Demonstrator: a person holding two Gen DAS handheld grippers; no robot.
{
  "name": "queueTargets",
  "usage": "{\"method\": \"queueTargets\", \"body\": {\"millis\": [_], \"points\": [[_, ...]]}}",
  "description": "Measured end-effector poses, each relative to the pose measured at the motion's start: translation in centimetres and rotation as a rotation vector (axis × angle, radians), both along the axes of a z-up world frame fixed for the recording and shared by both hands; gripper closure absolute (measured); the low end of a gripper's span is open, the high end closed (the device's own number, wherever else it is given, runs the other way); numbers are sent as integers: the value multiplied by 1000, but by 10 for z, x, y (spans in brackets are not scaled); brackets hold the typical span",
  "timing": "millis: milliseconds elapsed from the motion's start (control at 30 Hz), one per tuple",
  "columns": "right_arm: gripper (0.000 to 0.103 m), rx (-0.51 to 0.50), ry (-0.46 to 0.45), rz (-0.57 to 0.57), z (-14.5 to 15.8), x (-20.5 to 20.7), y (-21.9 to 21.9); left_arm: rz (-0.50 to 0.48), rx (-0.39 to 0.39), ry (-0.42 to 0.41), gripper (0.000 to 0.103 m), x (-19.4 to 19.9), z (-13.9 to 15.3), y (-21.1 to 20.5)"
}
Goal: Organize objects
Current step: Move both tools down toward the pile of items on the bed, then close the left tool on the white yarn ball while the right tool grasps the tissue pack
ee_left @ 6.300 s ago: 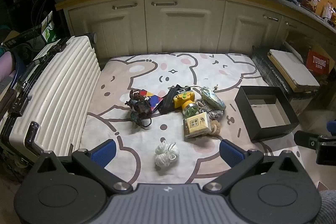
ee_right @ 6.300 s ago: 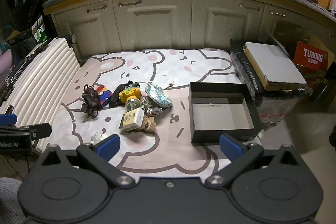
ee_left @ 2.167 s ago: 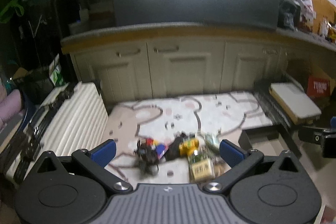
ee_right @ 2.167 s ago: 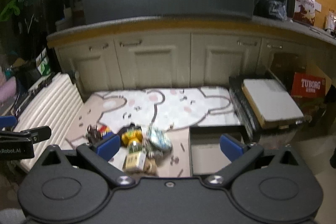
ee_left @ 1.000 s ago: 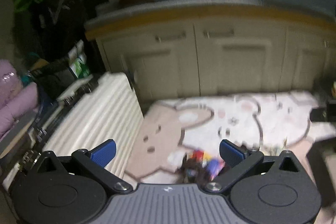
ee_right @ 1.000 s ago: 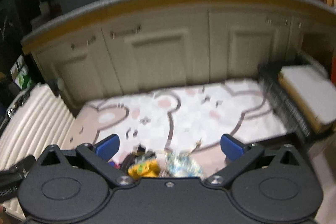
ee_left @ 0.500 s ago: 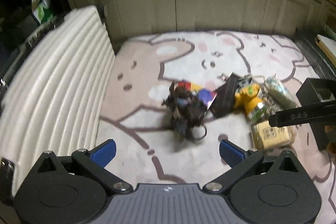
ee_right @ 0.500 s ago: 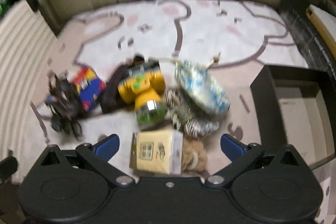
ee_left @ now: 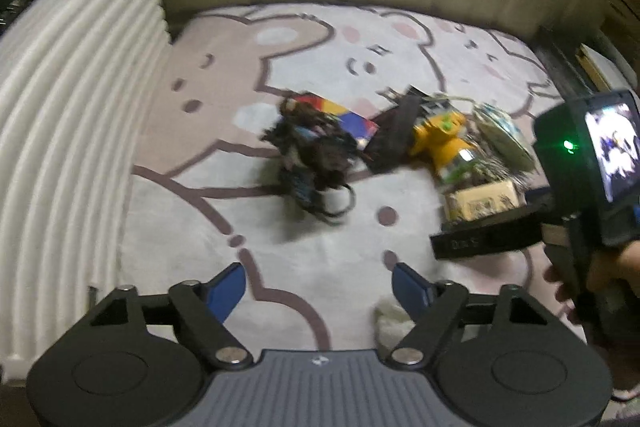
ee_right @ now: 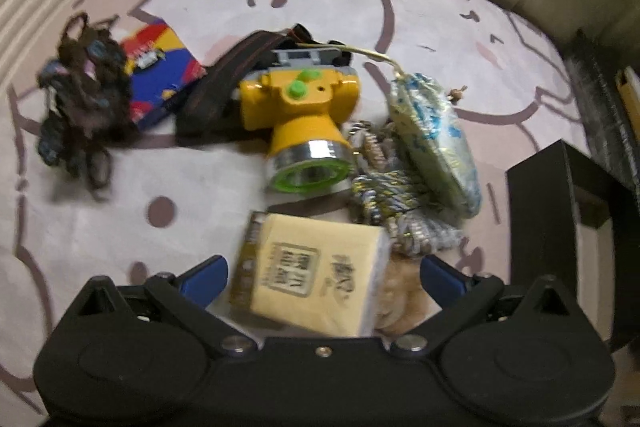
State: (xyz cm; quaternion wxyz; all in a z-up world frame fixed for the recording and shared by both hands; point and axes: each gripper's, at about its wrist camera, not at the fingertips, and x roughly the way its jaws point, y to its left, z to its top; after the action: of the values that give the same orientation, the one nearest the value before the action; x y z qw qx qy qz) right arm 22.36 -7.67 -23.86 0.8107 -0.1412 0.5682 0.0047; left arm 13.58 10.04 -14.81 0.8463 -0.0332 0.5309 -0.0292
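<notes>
Where printed characters blur, yellow packet (ee_right: 316,277), right hand-held gripper (ee_right: 322,277) agape

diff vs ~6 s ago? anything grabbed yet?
Nothing grabbed. Both tongs came down toward the pile: the right tongs now straddle the yellow packet, open; the left tongs hang open over bare blanket near the white cord ball. The headlamp and the other items lie where they were.

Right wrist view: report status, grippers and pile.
Both grippers open, empty. Right gripper straddling the yellow packet, not yet closed. Left gripper over bare mat. Headlamp and foil pouch crowd the packet; black box waits right.
</notes>
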Motion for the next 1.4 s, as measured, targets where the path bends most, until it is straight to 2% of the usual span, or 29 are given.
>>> {"method": "queueTargets", "body": {"millis": [233, 333, 500, 567, 767, 833, 900, 967, 1033, 1200, 1400], "points": [[2, 35, 71, -60, 6, 4, -25, -45, -43, 80, 29, 9, -16, -22], [15, 80, 101, -48, 9, 3, -34, -67, -32, 105, 29, 14, -22, -32], [27, 111, 110, -1, 15, -1, -39, -121, -8, 142, 29, 18, -30, -48], [39, 125, 107, 24, 17, -3, -39, -148, 4, 155, 29, 18, -34, -56], [55, 160, 102, 65, 23, -4, -43, -202, 62, 198, 29, 19, -47, -72], [55, 175, 106, 66, 25, -4, -45, -208, 82, 211, 29, 19, -51, -75], [49, 199, 109, 65, 25, -3, -50, -218, 101, 223, 29, 20, -55, -77], [32, 200, 102, 72, 27, -2, -54, -227, 117, 235, 31, 21, -59, -79], [28, 196, 80, 85, 30, -2, -57, -233, 123, 245, 33, 22, -61, -81], [28, 278, 46, 54, 39, 4, -68, -251, 124, 257, 36, 24, -67, -86], [27, 341, -19, 124, 50, 11, -65, -294, 128, 270, 41, 24, -72, -95]]}}
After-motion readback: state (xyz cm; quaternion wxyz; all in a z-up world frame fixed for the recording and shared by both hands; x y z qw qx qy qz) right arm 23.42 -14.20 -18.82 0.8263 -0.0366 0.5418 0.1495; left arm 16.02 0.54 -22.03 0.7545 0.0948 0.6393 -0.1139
